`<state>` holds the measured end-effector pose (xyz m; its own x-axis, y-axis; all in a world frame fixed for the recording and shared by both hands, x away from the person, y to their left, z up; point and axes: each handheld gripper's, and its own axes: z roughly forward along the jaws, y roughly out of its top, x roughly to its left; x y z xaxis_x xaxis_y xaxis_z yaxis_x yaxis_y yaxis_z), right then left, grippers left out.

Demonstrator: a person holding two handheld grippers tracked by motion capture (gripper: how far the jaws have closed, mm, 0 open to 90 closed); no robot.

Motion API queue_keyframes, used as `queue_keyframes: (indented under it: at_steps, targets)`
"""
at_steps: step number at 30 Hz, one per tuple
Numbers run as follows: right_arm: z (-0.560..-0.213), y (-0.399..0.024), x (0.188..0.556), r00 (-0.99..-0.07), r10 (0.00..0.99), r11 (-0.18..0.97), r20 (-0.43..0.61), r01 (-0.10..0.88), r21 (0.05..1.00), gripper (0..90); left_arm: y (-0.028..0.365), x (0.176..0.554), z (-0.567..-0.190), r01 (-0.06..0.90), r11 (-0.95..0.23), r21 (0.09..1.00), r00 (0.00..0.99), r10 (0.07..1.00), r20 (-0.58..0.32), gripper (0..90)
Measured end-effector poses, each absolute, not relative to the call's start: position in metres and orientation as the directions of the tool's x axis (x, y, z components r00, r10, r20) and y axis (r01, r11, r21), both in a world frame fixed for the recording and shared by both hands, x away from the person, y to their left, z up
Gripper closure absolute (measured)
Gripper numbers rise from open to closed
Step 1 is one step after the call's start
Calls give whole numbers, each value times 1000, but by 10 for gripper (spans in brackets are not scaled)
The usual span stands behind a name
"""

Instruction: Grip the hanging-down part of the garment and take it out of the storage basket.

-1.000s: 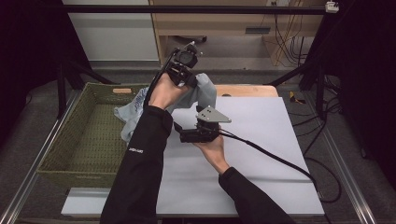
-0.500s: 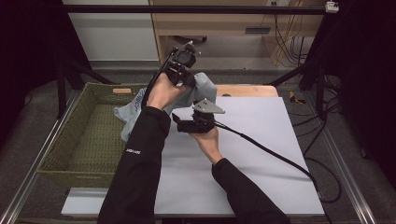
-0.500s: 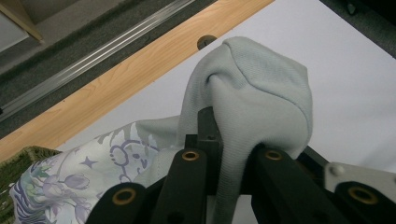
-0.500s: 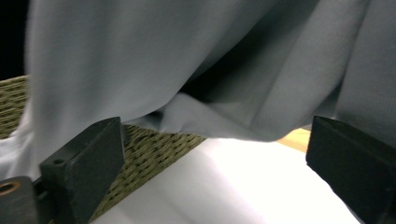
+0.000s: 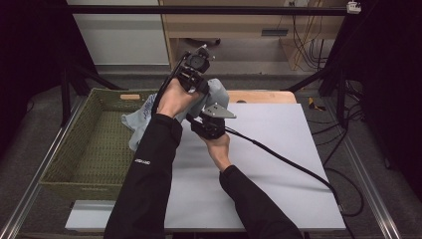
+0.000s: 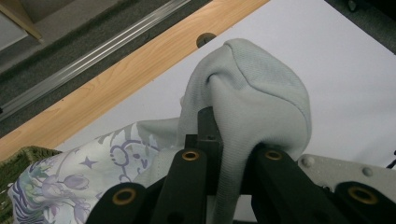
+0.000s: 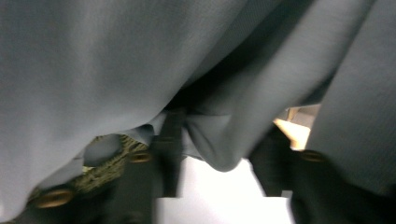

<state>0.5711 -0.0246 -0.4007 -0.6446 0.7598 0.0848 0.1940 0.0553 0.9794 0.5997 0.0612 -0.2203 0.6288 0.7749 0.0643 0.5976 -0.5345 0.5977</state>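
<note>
Basket: the green woven basket stands at the left of the table, and its floor looks bare; the lower end of the cloth hangs over its right rim.
Cloth: a pale grey-blue garment with a flower-printed part is lifted up between the basket and the white table mat. It is not lying flat, and it is not inside the basket.
Left gripper: the left gripper is raised above the far edge of the mat. In the left gripper view its jaws are clamped on a fold of the cloth, which bulges over them.
Right gripper: the right gripper is lower, just under the hanging cloth. In the right gripper view a fold of grey cloth lies between its jaws, which stand apart; I judge they have not closed on it yet.
Done: the cloth is picked up by one gripper.
Left to do: probably the second grasp must be made, and then the cloth can be spread, folded or put into the basket; I cannot tell which.
</note>
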Motion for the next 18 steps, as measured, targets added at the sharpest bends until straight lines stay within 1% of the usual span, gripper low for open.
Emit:
queue_keyframes:
  at_steps: [1,2,4,6,9,12,16,18]
  targets:
    - [-401,-26,571,-642,764,81,67,198,977,850,61,599,-220,597,-535,597,629,775,66,846]
    - [-401,-26,571,-642,765,95,52,192,977,873,61,599,-220,597,-536,597,629,775,67,846]
    - [-400,-26,569,-643,764,92,61,201,975,879,61,599,-220,597,-535,597,628,775,68,846]
    - [-398,-29,568,-651,759,127,15,171,977,886,62,599,-219,598,-534,598,625,778,70,846]
    - [-394,-30,563,-649,760,114,36,187,976,888,61,599,-219,597,-534,599,624,778,72,846]
    - [-390,-35,553,-665,747,124,12,157,980,889,59,598,-220,594,-542,595,627,775,80,846]
    - [-388,-42,546,-667,744,124,22,171,977,890,57,597,-219,591,-543,596,626,775,86,846]
    - [-388,-50,544,-679,734,134,5,152,979,890,56,596,-218,590,-543,597,625,776,88,846]
